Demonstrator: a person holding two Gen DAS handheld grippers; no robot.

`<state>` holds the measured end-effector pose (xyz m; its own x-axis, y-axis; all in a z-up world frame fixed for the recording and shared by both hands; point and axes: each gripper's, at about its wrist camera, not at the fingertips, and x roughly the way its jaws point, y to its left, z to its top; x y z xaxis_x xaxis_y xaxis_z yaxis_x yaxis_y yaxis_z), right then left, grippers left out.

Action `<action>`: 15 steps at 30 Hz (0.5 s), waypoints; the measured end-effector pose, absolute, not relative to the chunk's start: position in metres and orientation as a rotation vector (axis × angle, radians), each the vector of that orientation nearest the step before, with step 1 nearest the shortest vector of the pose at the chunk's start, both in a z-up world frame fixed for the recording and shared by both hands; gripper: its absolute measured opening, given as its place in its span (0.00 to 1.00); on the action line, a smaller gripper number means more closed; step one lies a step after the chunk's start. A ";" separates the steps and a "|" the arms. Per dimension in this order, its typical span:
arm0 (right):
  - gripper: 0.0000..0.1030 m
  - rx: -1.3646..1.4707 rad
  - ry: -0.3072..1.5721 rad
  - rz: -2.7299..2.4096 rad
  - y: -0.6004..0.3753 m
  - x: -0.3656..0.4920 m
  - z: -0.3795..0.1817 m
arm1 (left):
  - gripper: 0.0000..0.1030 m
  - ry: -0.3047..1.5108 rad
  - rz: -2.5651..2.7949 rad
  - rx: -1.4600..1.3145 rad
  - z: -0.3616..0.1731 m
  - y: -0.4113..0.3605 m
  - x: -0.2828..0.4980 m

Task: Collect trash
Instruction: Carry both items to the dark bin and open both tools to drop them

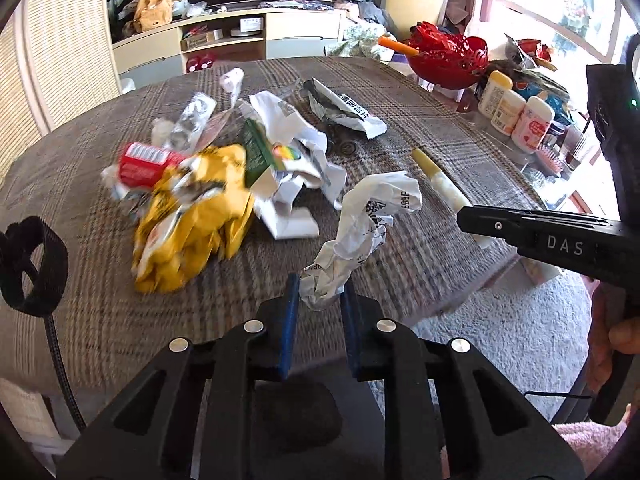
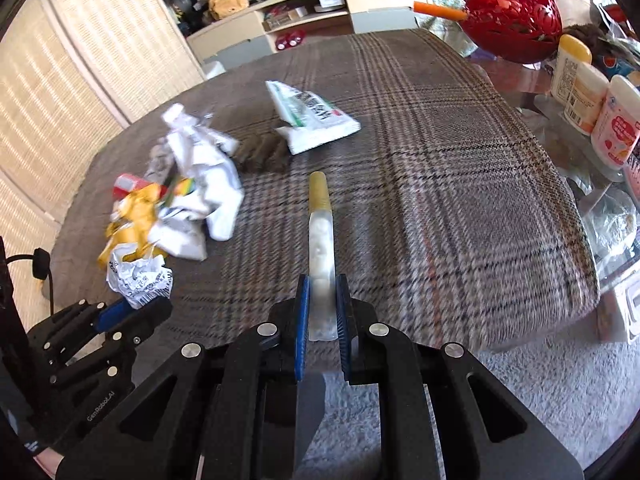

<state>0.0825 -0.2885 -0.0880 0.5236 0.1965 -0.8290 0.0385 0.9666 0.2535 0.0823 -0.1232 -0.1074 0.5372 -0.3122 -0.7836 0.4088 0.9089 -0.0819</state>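
The left gripper [image 1: 319, 294], at the bottom centre of its own view, pinches the lower end of a crumpled white wrapper [image 1: 366, 226] between its blue pads. The right gripper [image 2: 322, 306] is clamped narrowly on a clear tube with a yellow cap [image 2: 320, 236] that points up the middle of the frame. Beyond them on the plaid tablecloth [image 2: 460, 184], a heap of trash [image 1: 224, 172] with a yellow bag lies at left centre, a white packet [image 2: 316, 118] farther back, and a red bowl [image 2: 516, 24] at upper right.
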 end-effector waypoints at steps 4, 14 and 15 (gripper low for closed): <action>0.14 0.274 1.003 0.135 -0.271 0.046 -0.081 | 0.19 0.919 -0.396 0.079 -0.104 -0.105 0.056; 0.14 0.294 1.001 0.253 -0.225 -0.028 -0.102 | 0.19 0.976 -0.320 0.055 -0.137 -0.059 -0.015; 0.14 0.300 1.013 0.263 -0.220 -0.032 -0.108 | 0.19 0.990 -0.314 0.051 -0.144 -0.055 -0.020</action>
<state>-0.0318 -0.2199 -0.1079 0.5043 0.3514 -0.7888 -0.0767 0.9281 0.3644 -0.0204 -0.0552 -0.1436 0.5075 -0.2376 -0.8283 0.2839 0.9537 -0.0996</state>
